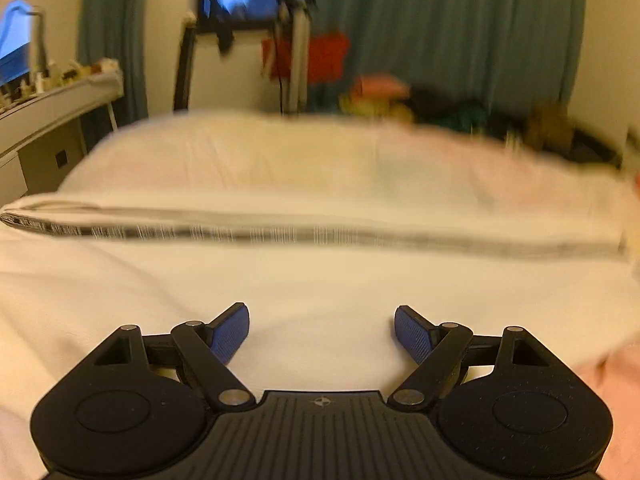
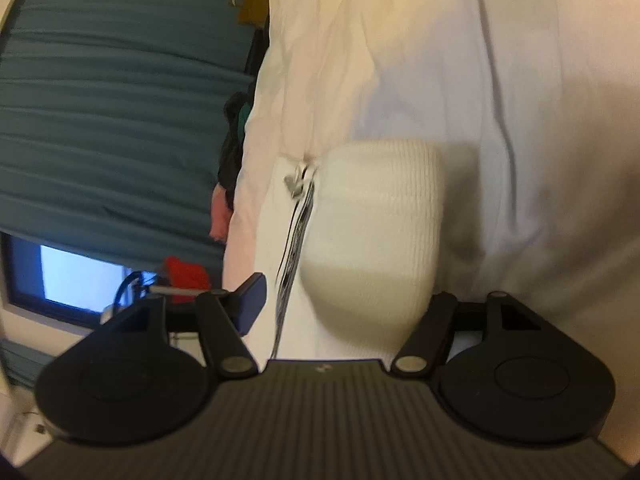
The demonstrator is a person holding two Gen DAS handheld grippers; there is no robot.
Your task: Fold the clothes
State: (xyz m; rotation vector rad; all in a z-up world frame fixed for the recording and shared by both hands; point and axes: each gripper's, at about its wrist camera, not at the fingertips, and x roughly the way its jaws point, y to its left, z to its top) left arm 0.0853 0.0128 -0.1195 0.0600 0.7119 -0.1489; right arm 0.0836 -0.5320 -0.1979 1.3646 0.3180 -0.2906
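The left claw [image 1: 322, 332] sits low in the centre of its frame, level across the picture, its two blue-padded fingers [image 1: 230, 334] spread wide with nothing between them. The right claw [image 2: 340, 304] fills the bottom of its frame, rolled well onto its side. Its fingers stand apart; only the blue pad at lower left [image 2: 252, 300] shows, the other being hidden. Whether they press on anything cannot be told.

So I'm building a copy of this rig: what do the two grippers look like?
Both match: the left gripper and right gripper have matte black ribbed bodies, two round black housings, silver pivot pins, angular black linkage fingers and blue textured pads.
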